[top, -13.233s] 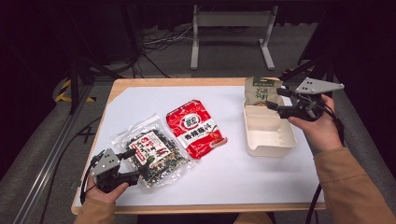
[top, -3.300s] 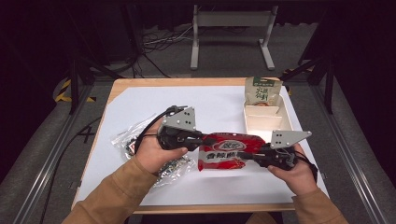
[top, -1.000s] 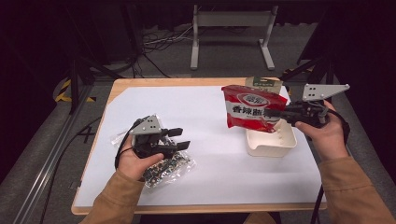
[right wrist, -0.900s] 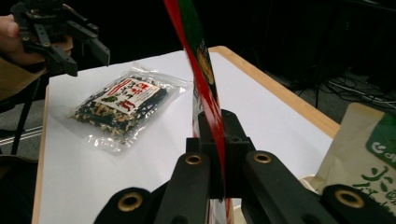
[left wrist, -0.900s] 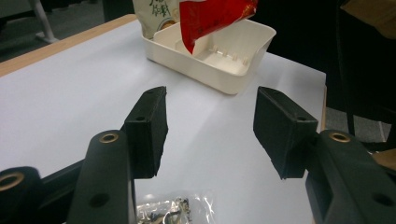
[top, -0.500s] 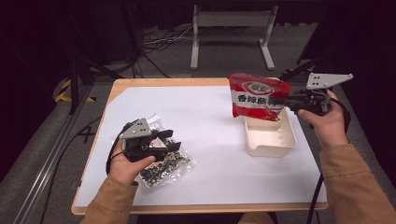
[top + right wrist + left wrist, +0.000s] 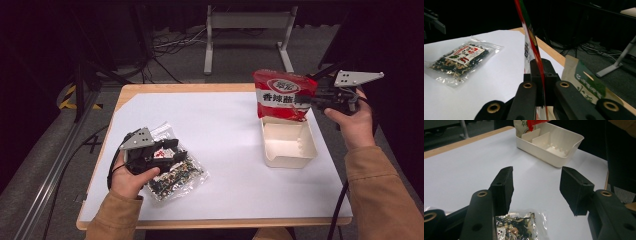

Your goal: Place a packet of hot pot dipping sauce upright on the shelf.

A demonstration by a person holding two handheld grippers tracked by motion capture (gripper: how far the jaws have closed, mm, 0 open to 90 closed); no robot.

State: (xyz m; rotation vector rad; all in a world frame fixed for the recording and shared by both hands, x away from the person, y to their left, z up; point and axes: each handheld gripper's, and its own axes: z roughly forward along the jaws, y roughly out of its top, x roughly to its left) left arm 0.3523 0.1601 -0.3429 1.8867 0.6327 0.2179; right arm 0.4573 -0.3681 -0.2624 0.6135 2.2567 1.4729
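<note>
Red pouch (image 7: 283,95) hangs upright in the air at 2 o'clock, above the far end of the tray (image 7: 290,150). Right hand-held gripper (image 7: 311,99) is clenched on the pouch's edge. Green pouch (image 7: 584,82) stands behind the tray. Left hand-held gripper (image 7: 174,148), at 8 o'clock, is released, jaws apart over the clear packet (image 7: 175,172) on the counter (image 7: 225,125).

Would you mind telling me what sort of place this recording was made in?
Probably a lab or studio set up for recording, not a kitchen: a white-topped table stands in a dark room, with loose cables on the floor and a metal stand behind it.
</note>
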